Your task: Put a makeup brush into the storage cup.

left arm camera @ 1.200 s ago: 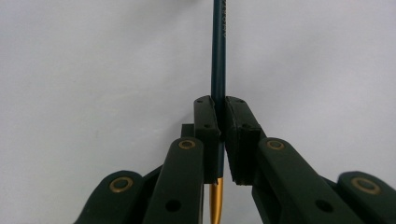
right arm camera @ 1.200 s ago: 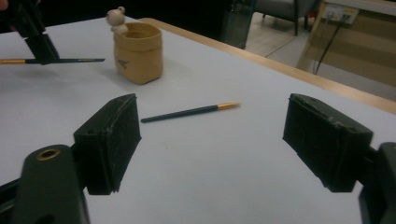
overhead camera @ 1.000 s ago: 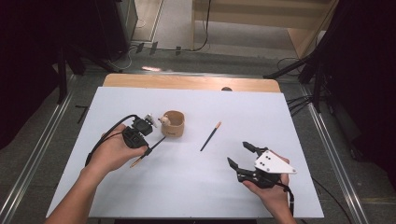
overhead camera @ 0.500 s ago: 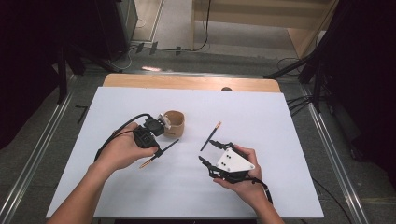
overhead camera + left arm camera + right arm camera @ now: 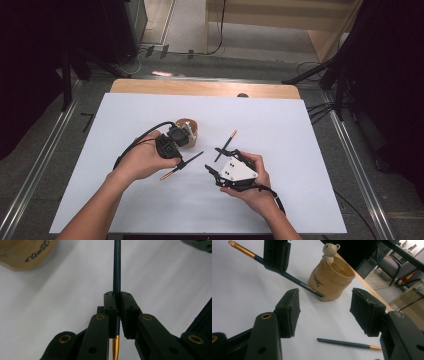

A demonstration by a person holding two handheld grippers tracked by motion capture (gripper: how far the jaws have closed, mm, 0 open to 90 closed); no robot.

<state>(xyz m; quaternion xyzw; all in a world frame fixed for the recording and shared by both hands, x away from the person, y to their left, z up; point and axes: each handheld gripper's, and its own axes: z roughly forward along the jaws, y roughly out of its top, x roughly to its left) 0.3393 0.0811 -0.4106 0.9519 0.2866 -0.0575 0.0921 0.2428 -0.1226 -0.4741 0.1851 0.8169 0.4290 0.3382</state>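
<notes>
The dark pencil (image 5: 294, 281) clamped in the left gripper (image 5: 275, 255) carries pale capital lettering along its shaft, too small to make out for sure. The tan cup (image 5: 332, 281), at 1 o'clock from that lettering in the right gripper view, bears 1 dark, looping word on its side (image 5: 36, 255), which stays illegible in both gripper views.

Both grippers are black. The left gripper (image 5: 176, 145) has a black cable (image 5: 137, 145). The right gripper (image 5: 220, 160) has a white plate (image 5: 237, 169) on top. Gold rings (image 5: 100, 317) sit in the jaws.
</notes>
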